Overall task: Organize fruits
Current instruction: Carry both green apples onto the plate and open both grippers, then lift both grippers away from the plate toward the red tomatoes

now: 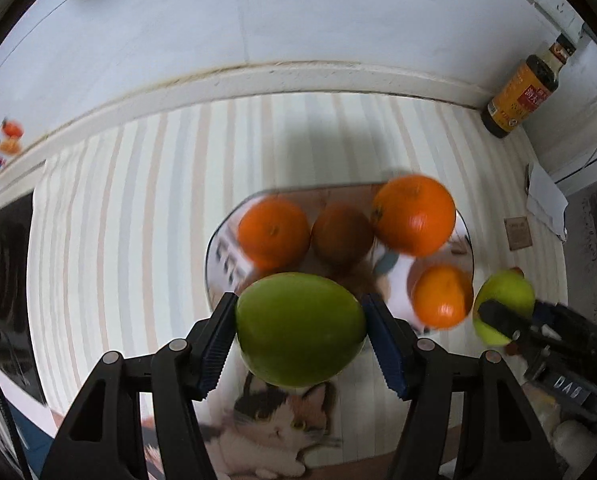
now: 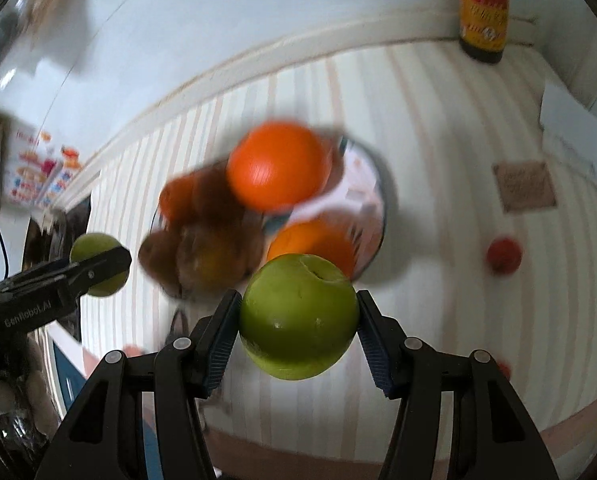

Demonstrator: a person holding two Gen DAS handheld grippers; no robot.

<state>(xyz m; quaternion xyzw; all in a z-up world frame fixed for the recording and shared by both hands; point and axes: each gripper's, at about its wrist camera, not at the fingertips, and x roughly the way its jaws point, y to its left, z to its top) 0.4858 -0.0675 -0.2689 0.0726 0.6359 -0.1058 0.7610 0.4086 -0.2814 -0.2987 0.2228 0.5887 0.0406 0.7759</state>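
Observation:
My left gripper [image 1: 300, 330] is shut on a green apple [image 1: 298, 328], held above the striped cloth just in front of a shiny round plate [image 1: 218, 256]. On the plate lie three oranges [image 1: 414, 214] and a brown fruit [image 1: 340, 236]. My right gripper [image 2: 298, 316] is shut on a second green apple [image 2: 298, 316], stem dimple up, above the same plate [image 2: 372, 208]. Each gripper with its apple also shows in the other view: the right gripper [image 1: 498, 316] at the right, the left gripper [image 2: 102, 264] at the left. The right wrist view is blurred.
A dark sauce bottle [image 1: 522, 88] stands in the back right corner by the wall. A small red fruit [image 2: 504, 254] and a brown card [image 2: 524, 186] lie on the cloth right of the plate. A cat picture [image 1: 274, 428] lies under the left gripper. Folded paper [image 1: 546, 200] sits at the right edge.

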